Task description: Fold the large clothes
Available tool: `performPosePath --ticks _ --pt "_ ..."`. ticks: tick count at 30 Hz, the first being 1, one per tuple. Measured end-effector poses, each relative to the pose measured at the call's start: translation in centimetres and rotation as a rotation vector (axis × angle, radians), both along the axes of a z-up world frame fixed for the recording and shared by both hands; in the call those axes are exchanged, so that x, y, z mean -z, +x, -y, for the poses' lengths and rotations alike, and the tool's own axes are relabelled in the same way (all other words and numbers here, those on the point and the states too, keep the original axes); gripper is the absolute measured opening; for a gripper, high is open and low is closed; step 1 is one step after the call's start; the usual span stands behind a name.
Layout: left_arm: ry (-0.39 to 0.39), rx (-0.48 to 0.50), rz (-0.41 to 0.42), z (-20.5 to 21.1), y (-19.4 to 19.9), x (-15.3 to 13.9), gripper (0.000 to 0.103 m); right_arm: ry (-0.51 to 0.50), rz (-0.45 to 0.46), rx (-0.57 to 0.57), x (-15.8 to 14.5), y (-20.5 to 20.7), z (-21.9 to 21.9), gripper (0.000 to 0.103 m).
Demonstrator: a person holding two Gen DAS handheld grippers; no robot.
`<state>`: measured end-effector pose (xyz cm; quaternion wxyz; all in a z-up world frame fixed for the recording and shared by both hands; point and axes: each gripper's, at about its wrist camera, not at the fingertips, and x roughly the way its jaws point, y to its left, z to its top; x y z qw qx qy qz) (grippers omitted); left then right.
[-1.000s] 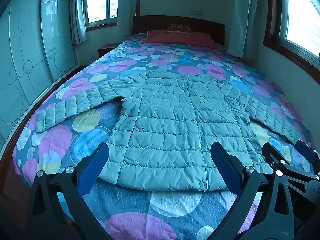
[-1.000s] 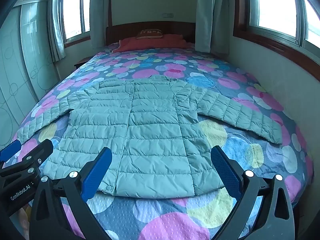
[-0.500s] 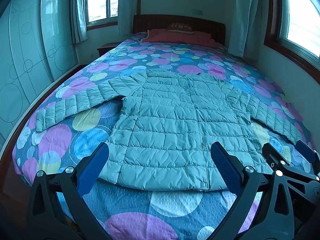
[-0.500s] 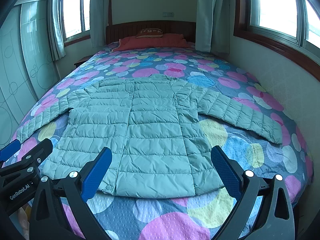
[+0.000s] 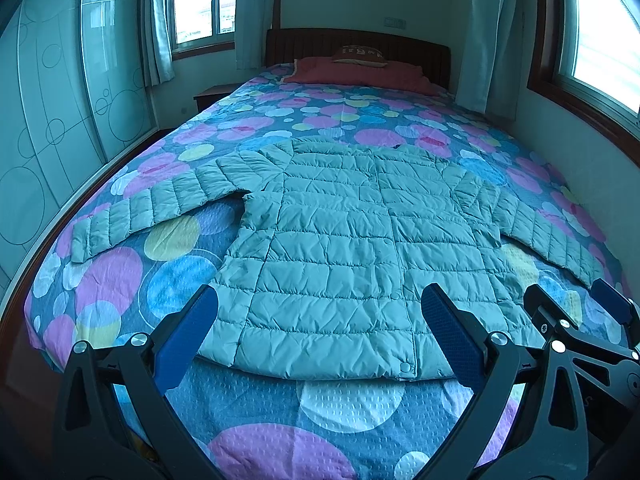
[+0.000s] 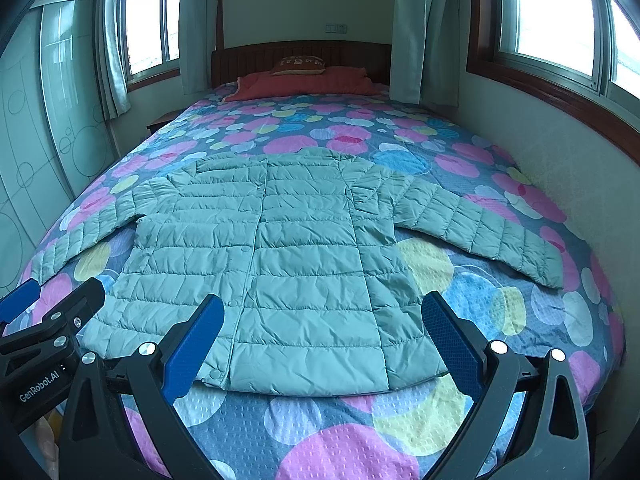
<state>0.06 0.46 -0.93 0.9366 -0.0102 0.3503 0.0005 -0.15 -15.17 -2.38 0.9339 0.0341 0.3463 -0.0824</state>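
The quilted jacket (image 5: 344, 240) in the middle of the frame is a thin, puffy cloth with a faint sheen, finely creased between its stitched channels, and it lies on a matt bedspread (image 5: 348, 404) whose weave is embossed with small raised dots. At the bottom of the frame the left gripper (image 5: 320, 340) and right gripper (image 6: 324, 340) look like smooth black plastic with shiny metal rivets, their blue pads (image 6: 448, 344) finely textured. Upper centre, the headboard (image 5: 360, 40) is dark grooved wood, and at the left the wardrobe doors (image 5: 60, 120) are glossy frosted glass.
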Motion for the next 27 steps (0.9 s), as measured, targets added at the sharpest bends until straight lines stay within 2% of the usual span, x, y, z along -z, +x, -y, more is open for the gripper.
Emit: performPosePath --ticks 27 --pt "-0.001 -0.002 -0.006 -0.16 0.08 0.14 0.101 -0.001 -0.005 -0.001 0.24 -0.01 -0.06 0.098"
